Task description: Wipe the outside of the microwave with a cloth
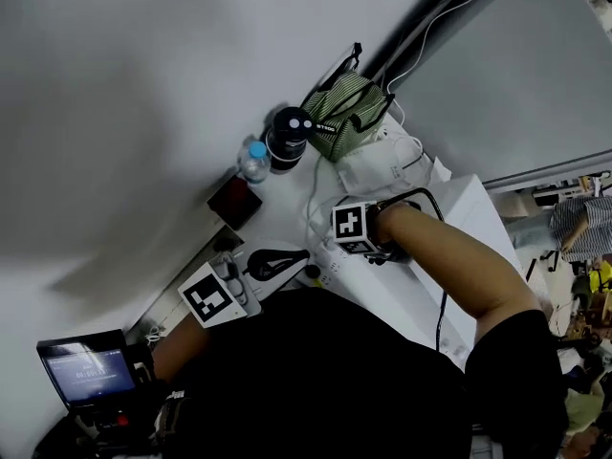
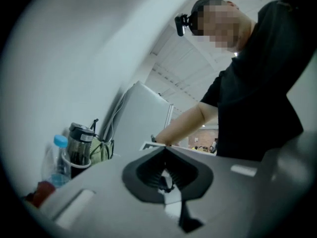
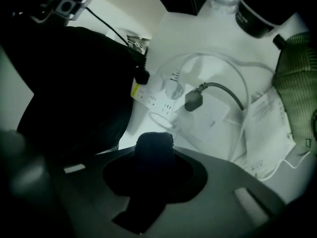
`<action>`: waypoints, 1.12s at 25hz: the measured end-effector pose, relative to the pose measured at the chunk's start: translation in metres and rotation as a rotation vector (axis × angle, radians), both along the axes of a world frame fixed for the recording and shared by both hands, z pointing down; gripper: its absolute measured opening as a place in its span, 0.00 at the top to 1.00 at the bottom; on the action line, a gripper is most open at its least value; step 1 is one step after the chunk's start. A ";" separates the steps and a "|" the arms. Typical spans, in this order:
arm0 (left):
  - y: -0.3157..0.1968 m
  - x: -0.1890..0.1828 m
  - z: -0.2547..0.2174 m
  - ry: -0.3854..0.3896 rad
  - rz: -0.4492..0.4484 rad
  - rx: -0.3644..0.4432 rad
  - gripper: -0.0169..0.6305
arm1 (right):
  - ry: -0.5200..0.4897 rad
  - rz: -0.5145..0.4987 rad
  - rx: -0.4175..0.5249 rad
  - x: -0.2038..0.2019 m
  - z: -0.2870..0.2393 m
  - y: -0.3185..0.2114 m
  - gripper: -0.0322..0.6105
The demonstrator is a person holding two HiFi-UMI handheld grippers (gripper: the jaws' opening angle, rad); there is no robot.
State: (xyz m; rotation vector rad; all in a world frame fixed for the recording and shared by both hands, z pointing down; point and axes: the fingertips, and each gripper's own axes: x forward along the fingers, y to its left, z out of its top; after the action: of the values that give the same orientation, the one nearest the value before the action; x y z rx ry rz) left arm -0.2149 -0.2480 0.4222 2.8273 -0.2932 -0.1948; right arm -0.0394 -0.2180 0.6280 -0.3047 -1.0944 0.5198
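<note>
A white table crowded with things is seen below both grippers. At its far end a green striped fabric bag is set. A black tag with white letters is carried on the bag, but the letters are too small to be read. A black lidded tumbler is placed just beside the bag, and a clear plastic bottle with a blue cap just beside the tumbler. The bottle's blue label print is cut off at the edge of the right gripper view.

A white printed paper packet is laid near the bag, its lines of print too fine to be made out. A white power strip bears a yellow sticker that cannot be read. A small lit screen shows figures that are blurred.

The jaws of the right gripper are clenched on a dark rolled cloth. The cloth is held between them, with its rounded end pushed out past the tips, above the power strip.

The jaws of the left gripper are closed, tips met, and nothing is seen held in them.
</note>
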 end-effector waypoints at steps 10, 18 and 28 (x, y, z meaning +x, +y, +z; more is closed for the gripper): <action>0.000 -0.024 0.008 0.008 -0.039 0.009 0.97 | 0.063 0.104 0.049 0.009 0.052 -0.002 0.81; -0.005 -0.008 -0.022 0.033 0.123 0.045 0.97 | -0.238 0.261 0.358 -0.018 -0.078 -0.022 0.81; 0.044 0.073 -0.041 0.007 0.338 0.147 0.97 | -0.691 0.937 0.867 0.083 -0.214 0.072 0.81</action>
State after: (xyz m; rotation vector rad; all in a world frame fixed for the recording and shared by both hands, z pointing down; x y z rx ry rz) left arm -0.1422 -0.2036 0.3811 2.9635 0.2101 -0.1572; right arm 0.0435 -0.1464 0.4142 0.9053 -2.0189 0.7128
